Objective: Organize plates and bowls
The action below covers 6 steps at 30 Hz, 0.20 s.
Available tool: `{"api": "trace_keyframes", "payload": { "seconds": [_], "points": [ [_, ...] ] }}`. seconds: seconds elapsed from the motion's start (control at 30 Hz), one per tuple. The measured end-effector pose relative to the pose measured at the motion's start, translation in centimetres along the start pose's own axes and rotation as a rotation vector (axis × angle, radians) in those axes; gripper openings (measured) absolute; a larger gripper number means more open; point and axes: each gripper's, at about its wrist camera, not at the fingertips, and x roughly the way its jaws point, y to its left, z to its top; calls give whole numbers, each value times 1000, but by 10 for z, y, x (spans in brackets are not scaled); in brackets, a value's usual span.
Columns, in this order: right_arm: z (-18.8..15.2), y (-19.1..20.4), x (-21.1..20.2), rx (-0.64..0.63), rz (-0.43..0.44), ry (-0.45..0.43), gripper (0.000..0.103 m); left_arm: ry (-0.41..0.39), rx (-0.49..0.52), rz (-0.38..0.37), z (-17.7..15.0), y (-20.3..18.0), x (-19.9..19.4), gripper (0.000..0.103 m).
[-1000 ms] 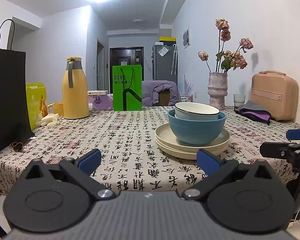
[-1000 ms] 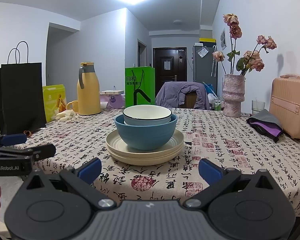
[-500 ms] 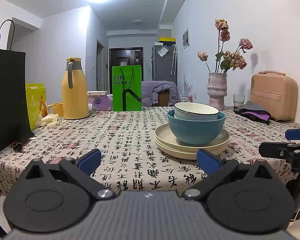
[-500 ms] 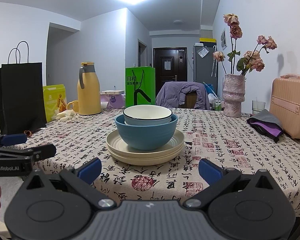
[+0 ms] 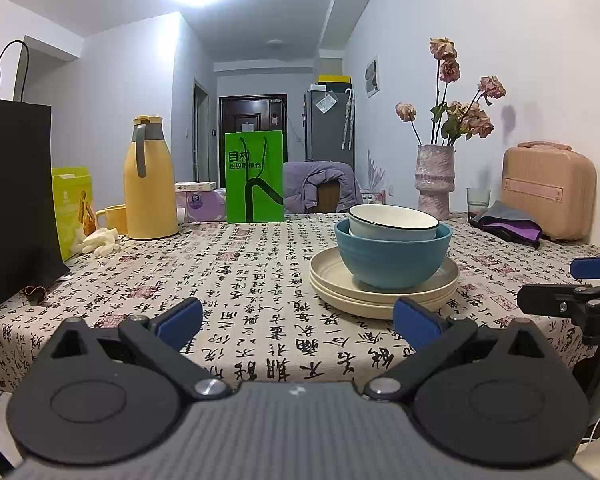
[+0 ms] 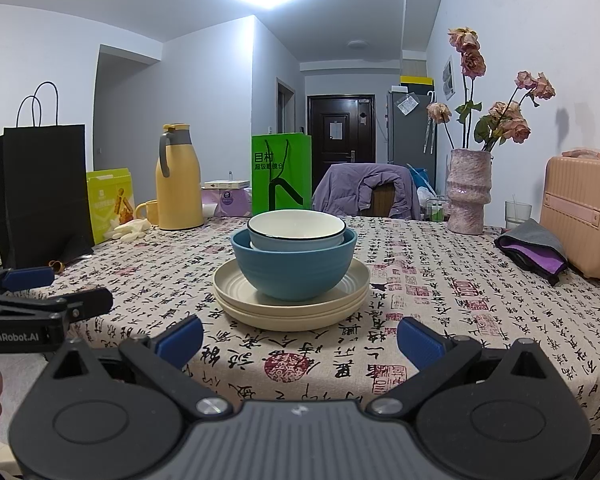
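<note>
On the patterned tablecloth (image 6: 420, 280) | white bowl (image 6: 296, 230) is nested in blue bowl (image 6: 294, 268), set on stacked plates (image 6: 292, 304) | left gripper (image 5: 296, 316) and right gripper (image 6: 300, 334) are held spread and empty, short of the stack | dishes stacked: sorted already, or awaiting separation.

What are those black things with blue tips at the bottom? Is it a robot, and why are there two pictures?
No robot here: a person holds two pinching tools, each with a camera looking along its fingers. One picture comes from the left gripper, the other from the right gripper. Both are open and hold nothing. On the table sits a white bowl inside a blue bowl, on stacked cream plates. Farther back stand a yellow jug and a vase.
</note>
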Motion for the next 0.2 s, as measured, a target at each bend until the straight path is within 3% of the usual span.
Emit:
{"api": "trace_keyframes", "payload": {
  "seconds": [0.2],
  "points": [
    [0, 0, 0, 0, 0, 1, 103, -3, 0, -2, 0, 1, -1, 103]
  ]
}}
